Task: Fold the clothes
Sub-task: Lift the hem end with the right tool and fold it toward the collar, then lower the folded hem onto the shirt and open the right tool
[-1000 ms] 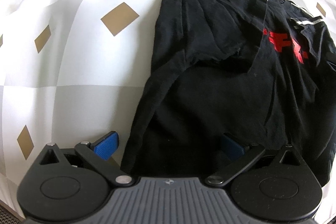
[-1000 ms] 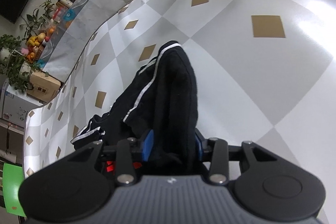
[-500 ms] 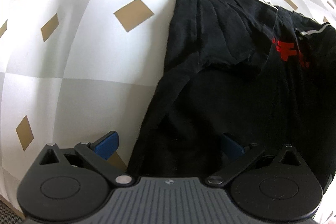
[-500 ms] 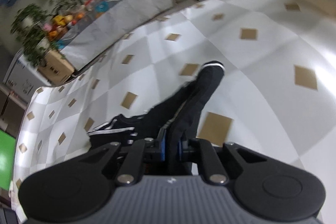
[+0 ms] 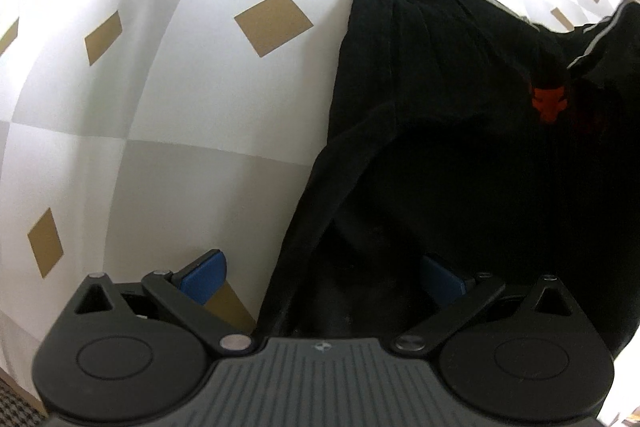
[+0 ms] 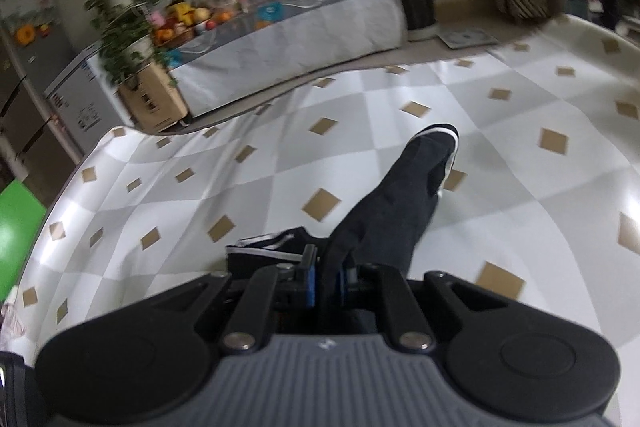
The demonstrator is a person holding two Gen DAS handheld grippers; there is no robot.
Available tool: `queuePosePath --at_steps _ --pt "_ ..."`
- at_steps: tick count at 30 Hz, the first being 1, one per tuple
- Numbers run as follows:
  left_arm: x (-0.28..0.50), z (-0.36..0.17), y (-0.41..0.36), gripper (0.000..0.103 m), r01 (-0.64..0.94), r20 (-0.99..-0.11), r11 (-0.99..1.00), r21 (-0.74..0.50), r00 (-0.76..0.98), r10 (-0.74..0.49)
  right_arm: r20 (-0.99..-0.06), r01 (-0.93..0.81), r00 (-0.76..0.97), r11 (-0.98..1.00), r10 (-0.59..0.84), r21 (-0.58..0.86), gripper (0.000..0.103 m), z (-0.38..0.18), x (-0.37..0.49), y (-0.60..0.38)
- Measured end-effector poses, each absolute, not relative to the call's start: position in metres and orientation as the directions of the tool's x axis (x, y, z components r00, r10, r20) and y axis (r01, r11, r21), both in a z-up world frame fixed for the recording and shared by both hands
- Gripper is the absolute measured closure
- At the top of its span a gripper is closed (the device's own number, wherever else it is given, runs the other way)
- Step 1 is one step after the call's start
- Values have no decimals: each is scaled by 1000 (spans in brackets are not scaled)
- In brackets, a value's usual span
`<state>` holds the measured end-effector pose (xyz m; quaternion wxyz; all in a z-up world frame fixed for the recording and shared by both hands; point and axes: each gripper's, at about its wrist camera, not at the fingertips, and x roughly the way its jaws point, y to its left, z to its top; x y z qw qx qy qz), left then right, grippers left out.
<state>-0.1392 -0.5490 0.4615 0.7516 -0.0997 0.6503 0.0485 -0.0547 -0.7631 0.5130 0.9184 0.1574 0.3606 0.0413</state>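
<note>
Black cotton-looking garment (image 5: 460, 155) fills the right half of the left wrist view, lying on a table (image 5: 168, 115) covered w/ a white-and-grey checked cloth dotted w/ tan diamonds. White piping runs along its far edge, and a red-orange print shows near the upper right, partly swallowed by a fold. Fabric is rumpled, w/ a long crease running down toward the camera. Left gripper (image 5: 322, 277) has its jaws spread wide: one blue pad sits over bare cloth, the other is over the dark fabric and hard to pick out. Near edge of the garment lies between them; whether either pad touches it can't be told. Garment's right side is cut off by the frame.

Right wrist view: right gripper (image 6: 326, 283) has its blue pads pressed together on a fold of the garment (image 6: 396, 211), lifting it clear of the table (image 6: 520, 187). A sleeve-like piece w/ a white-trimmed end stretches away from the jaws; another striped edge lies flat to the left. View is blurred, so fabric detail is poor. Beyond the table, probably a side counter (image 6: 288, 39) crowded w/ plants, fruit and bottles, too smeared to sort out.
</note>
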Motion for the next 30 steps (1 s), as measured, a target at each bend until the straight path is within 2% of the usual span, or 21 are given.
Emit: queuePosePath --at_steps 10,14,19,21,23,30 --pt "-103 446 -514 0 -244 -983 958 -148 143 -115 -612 -215 702 928 363 304 95 513 -48 -682" --pt "-102 446 -509 0 -257 -980 951 -170 145 -136 -642 -264 649 913 407 313 94 495 -42 -658" --pt "-100 445 -506 0 -254 -979 950 -180 144 -147 -682 -243 588 900 434 363 87 474 -37 -647" --pt "-99 445 -505 0 -262 -979 948 -180 142 -147 -674 -244 592 896 441 372 72 476 -38 -648" --pt "-97 445 -503 0 -272 -979 945 -180 139 -146 -665 -245 594 889 453 387 65 478 -38 -653" --pt "-94 446 -492 0 -331 -980 926 -183 137 -145 -638 -206 595 860 489 466 61 488 -34 -677"
